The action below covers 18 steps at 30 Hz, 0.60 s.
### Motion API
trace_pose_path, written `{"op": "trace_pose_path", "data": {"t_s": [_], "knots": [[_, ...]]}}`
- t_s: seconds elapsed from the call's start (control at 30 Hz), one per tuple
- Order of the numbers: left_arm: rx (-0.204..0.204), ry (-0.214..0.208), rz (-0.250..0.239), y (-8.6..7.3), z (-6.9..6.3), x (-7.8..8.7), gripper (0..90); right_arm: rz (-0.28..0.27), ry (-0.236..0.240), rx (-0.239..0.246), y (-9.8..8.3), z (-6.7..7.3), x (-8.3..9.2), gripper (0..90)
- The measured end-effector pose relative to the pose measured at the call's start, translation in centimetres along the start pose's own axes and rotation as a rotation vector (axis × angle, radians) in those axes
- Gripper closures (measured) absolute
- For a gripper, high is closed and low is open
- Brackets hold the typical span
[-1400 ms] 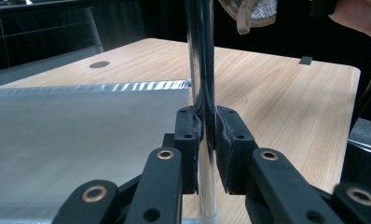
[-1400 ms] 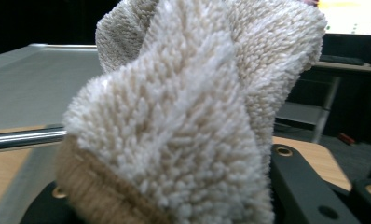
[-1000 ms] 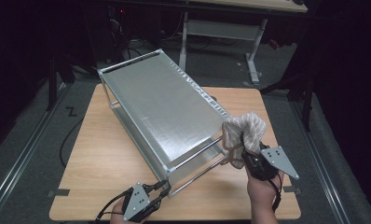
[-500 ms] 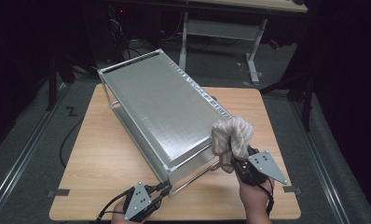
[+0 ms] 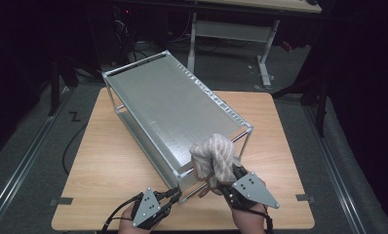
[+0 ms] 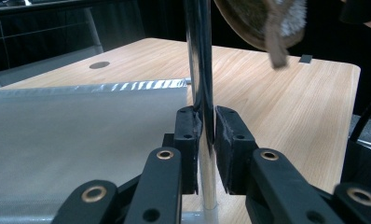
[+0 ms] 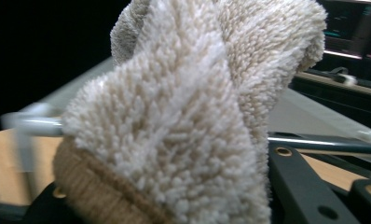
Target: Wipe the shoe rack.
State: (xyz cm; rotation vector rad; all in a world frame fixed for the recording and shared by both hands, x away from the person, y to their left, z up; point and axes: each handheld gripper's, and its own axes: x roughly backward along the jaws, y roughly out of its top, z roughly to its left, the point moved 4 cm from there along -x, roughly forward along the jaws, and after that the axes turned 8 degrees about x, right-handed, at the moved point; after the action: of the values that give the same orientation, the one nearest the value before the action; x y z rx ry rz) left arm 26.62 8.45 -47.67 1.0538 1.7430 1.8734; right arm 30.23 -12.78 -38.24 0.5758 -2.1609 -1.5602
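Observation:
A silver metal shelf rack point(image 5: 167, 105) stands askew on the wooden table point(image 5: 104, 161). At the rack's near corner, my left gripper point(image 5: 175, 195) is shut on a chrome post point(image 6: 200, 70). The left gripper view shows its pads point(image 6: 230, 140) pressing the post from both sides, with the grey shelf panel point(image 6: 81, 135) to the left. My right gripper point(image 5: 221, 181) is shut on a bunched beige towel point(image 5: 212, 152), which rests against the top shelf's near right corner. In the right gripper view the fluffy towel point(image 7: 188, 107) hides the jaws, apart from one black finger point(image 7: 305, 186).
Bare tabletop lies left of the rack and along the front edge point(image 5: 182, 226). A grey desk frame point(image 5: 231, 29) stands behind the table in the dark. Floor rails run along both sides, and a cable point(image 5: 67, 146) hangs at the left.
My right gripper has carried the towel leftward, from beside the rack's near right end onto its top corner. The left gripper has stayed at the post.

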Motion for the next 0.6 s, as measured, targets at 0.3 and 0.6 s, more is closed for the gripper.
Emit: {"op": "trace_pose_path", "data": {"t_s": [0.3, 0.6], "knots": [[-0.012, -0.017, 0.003, 0.2, 0.1, -0.5, 78.8, -0.016, 0.107, 0.037, 1.2, 4.0, 0.6, 68.5], [-0.01, -0.012, -0.01, 0.2, 0.0, -0.3, 78.8, 0.028, -0.003, -0.017, -0.2, -0.2, 0.1, 68.6]]}}
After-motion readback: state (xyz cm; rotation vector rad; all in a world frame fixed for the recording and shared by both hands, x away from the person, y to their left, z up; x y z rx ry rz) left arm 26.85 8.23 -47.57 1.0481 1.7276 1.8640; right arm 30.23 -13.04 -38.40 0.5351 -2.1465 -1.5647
